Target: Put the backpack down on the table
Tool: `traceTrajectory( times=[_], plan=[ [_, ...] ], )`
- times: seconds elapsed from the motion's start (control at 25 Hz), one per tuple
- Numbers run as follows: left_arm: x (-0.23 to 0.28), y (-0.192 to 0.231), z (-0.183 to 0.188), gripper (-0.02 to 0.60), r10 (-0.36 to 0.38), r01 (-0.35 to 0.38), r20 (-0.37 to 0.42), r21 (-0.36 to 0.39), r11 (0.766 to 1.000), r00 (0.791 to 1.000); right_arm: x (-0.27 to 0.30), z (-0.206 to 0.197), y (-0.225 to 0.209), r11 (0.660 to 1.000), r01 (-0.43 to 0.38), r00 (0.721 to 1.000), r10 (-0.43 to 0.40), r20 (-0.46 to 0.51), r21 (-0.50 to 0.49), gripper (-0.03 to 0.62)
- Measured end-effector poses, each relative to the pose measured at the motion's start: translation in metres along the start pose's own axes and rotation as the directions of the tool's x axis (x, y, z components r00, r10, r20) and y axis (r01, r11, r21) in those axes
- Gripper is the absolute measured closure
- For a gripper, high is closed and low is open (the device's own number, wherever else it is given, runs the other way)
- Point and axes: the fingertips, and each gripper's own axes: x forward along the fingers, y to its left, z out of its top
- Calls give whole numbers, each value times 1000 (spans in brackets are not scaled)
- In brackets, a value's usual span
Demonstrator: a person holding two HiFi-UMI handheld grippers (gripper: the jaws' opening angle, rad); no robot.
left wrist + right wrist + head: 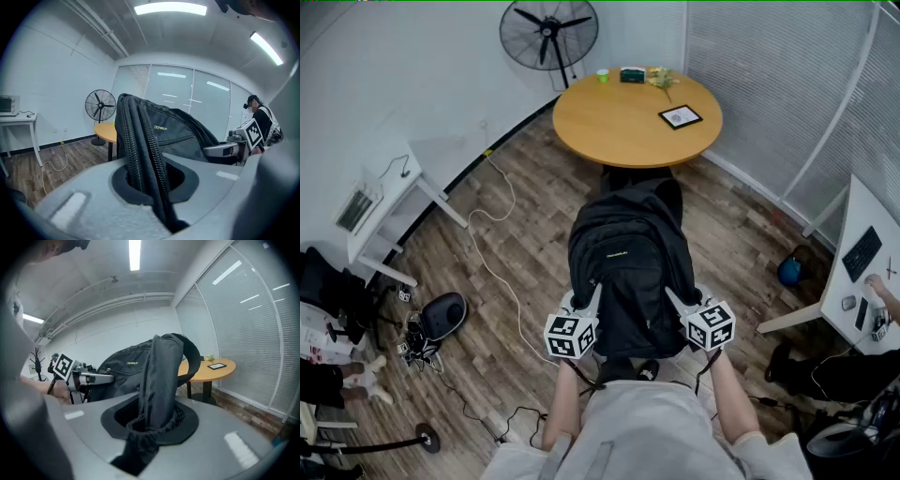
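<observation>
A black backpack (628,267) hangs in the air between my two grippers, short of the round wooden table (623,127). My left gripper (586,302) is shut on the backpack's left zippered edge (140,154), which runs down between its jaws. My right gripper (677,302) is shut on the backpack's right side, a fold of black fabric (159,385) bunched between its jaws. In the left gripper view the right gripper (234,147) shows behind the pack. In the right gripper view the left gripper (77,376) shows beyond the pack, with the table (211,369) to the right.
On the table lie a framed card (680,116), a green cup (603,76), a dark box (632,74) and a small plant (662,81). A standing fan (548,33) is behind it. White desks (389,202) (862,272) flank the room; cables and a round dark device (442,316) lie on the floor.
</observation>
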Motion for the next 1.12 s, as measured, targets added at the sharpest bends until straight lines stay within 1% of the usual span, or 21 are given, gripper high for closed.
traceTrajectory(
  times=[0.12,0.2,0.36,0.56,0.72,0.92,1.12],
  plan=[
    [-7,13,-1,566,44,-44,4,-11,999,999,13,2,6,999,-39,999,39,-3,-7,510],
    [-4,12,-1,566,53,-53,9,-12,999,999,13,2,2,999,-49,999,49,-3,-6,510],
    [11,2,0,566,21,-21,13,-11,1000,1000,6,2,-9,1000,-16,1000,16,4,-2,510],
    [25,-11,5,566,7,-7,23,2,1000,1000,-1,3,-22,1000,5,1000,-5,28,19,510],
    [26,-17,7,566,-4,4,29,6,1000,1000,-6,4,-25,1000,12,999,-12,31,22,509],
    [21,-14,10,566,6,-7,30,12,1000,1000,-3,6,-22,1000,-9,1000,8,30,25,508],
    [34,-1,13,566,-1,0,20,16,1000,1000,11,8,-27,999,3,1000,-4,24,39,508]
  ],
)
